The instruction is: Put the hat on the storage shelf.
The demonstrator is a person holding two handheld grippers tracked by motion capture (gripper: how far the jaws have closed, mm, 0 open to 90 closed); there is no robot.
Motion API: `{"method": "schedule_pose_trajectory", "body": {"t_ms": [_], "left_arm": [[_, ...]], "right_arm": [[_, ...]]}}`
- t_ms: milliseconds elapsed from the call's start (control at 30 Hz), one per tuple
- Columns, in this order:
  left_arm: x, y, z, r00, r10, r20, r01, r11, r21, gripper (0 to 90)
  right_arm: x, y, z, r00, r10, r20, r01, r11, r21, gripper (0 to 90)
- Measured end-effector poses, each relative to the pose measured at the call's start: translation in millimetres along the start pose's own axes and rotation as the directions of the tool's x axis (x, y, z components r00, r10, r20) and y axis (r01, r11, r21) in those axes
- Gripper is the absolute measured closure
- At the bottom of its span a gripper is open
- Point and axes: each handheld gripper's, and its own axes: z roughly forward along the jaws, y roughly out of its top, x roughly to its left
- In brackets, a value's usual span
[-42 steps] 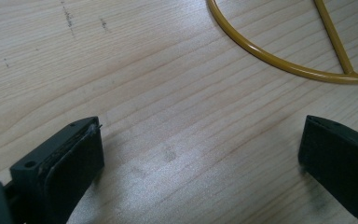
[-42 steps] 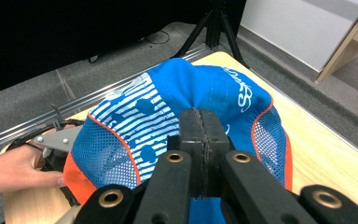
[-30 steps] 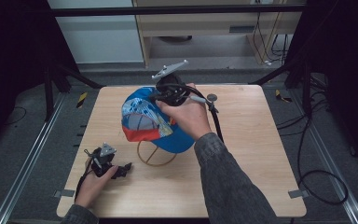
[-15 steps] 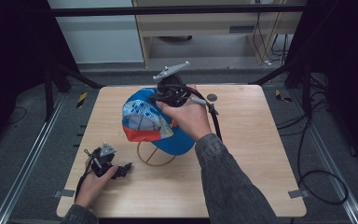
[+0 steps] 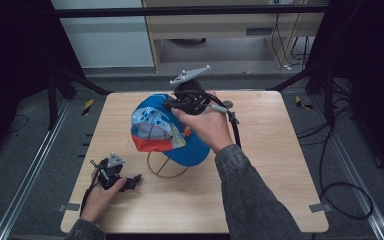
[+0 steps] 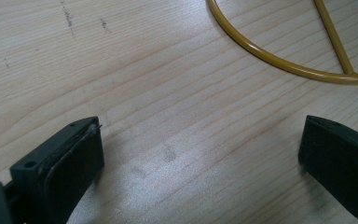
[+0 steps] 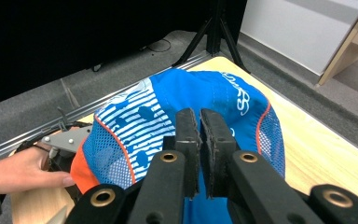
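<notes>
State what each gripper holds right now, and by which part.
The right gripper is shut on the blue cap, pinching the fabric at the top of its crown. The left gripper is open over bare table and holds nothing.

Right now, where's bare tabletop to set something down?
Free: the right side of the table, past the right forearm, and the near edge. Crowded: the middle, with the cap over the wire stand, and the near-left corner around the left gripper.
</notes>
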Motion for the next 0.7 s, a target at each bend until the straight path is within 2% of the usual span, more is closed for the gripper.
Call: {"method": "schedule_pose_trajectory", "body": {"t_ms": [433,700], "left_arm": [[0.0,0.0,0.0,1.0000,0.000,0.000,0.000,1.0000,0.000,0.0],[0.0,0.0,0.0,1.0000,0.000,0.000,0.000,1.0000,0.000,0.0]], "right_arm": [[-2.1,-6.1,-13.2,0.9999,-0.003,0.012,0.003,1.000,-0.006,84.1],[-1.3,-8.6,-26.2,0.9995,-0.005,0.030,0.005,1.000,-0.021,76.2]]}}
